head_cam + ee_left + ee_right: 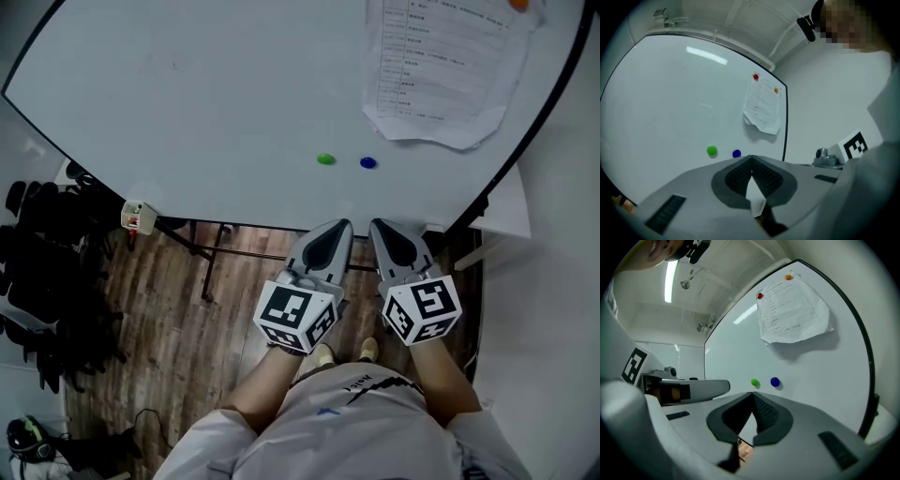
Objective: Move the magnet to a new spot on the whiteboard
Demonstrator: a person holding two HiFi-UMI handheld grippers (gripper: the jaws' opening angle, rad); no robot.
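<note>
Reaching with left tongs (341, 224) and right tongs (377, 225) both pinched shut, empty, risks shoving the green magnet (325, 159) into the blue magnet (367, 162) just beside it.

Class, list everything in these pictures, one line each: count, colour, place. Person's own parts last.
whiteboard: one, white, facing the person
paper sheet: one, white, upper right of board
red magnet: one, red, sheet's top left corner
orange magnet: one, orange, sheet's top right corner
green magnet: one, green, low on board
blue magnet: one, blue, right of the green magnet
floor: one, brown wood, below the board
left gripper: one, grey, shut, empty, short of board
right gripper: one, grey, shut, empty, beside the left gripper
</note>
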